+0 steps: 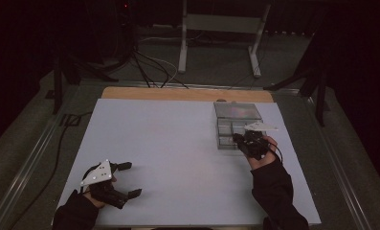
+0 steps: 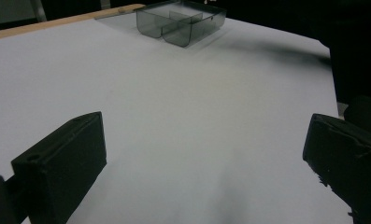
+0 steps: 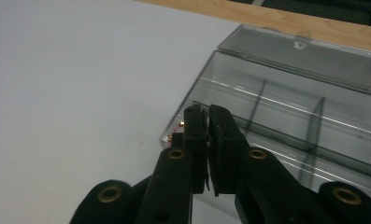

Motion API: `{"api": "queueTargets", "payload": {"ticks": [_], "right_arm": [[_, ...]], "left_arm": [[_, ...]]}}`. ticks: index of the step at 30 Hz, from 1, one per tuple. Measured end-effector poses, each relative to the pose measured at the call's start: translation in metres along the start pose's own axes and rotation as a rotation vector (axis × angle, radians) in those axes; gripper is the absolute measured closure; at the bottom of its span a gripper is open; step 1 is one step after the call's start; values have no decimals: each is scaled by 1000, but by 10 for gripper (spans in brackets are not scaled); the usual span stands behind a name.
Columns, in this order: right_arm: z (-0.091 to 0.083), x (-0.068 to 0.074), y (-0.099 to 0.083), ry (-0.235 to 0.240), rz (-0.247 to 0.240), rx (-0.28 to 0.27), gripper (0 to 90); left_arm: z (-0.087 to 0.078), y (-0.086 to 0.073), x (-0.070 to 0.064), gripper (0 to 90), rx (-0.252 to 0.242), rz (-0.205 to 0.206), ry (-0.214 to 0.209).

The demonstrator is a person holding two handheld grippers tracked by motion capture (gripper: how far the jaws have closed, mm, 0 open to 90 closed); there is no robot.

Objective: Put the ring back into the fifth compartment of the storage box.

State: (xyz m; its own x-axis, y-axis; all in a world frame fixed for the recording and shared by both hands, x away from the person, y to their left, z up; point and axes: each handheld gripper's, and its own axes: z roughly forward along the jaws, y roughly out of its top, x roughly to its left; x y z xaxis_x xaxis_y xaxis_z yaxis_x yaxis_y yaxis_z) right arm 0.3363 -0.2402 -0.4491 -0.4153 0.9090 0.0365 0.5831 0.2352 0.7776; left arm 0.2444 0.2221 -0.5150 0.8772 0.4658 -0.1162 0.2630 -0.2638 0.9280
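The clear smoky plastic compartment box point(image 1: 238, 125) with its hinged lid open is sitting at the white table sheet's point(image 1: 178, 158) far right, near the wooden edge strip point(image 1: 187, 94). The right gripper point(image 3: 208, 116) is hovering over its near-left corner, jaws clenched; something small and reddish beneath them is too hidden to identify. The left gripper point(image 1: 128, 179), jaws released wide, is resting over bare sheet at the near left.

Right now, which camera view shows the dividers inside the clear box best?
The right gripper view: the clear box lies close, its dividers plain. The left gripper view shows it far off; the high view shows it small, beside the right gripper.
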Motion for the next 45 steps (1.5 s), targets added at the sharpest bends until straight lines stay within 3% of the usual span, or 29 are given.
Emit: {"api": "queueTargets", "payload": {"ticks": [9,17,24,45], "right_arm": [[-3,-18,-1,-26,52,-11,865],[-3,-26,-1,-51,68,-9,865],[3,-35,-4,-72,115,5,865],[20,-46,-11,-108,140,37,865]], "left_arm": [[1,0,0,7,4,1,-1],[0,0,0,7,1,-2,0],[1,0,0,7,4,0,1],[1,0,0,7,3,-3,1]]}}
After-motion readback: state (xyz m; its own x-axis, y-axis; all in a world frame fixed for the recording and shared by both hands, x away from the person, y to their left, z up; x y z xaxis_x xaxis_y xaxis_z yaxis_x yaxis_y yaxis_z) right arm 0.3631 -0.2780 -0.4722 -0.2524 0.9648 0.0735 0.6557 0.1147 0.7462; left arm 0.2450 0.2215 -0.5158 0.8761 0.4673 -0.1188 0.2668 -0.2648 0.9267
